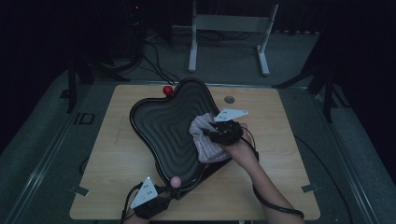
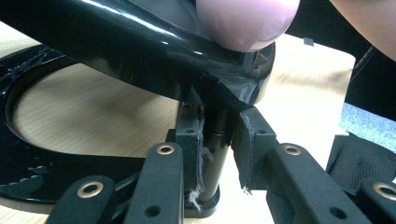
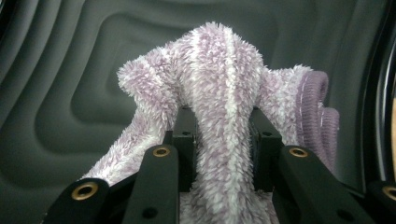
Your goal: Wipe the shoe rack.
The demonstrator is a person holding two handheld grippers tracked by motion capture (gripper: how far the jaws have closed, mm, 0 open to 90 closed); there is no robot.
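Right gripper [image 3: 219, 135] clenched on purple-white fuzzy cloth [image 3: 219, 70], pressed on ribbed black tray [image 1: 168, 126]. Left gripper [image 2: 218, 140] clamps tray's black post [image 2: 215, 140]. No readable writing.

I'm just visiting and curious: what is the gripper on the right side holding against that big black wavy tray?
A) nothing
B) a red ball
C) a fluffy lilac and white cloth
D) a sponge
C: the right gripper has its jaws closed on the fluffy lilac and white cloth, against the tray.
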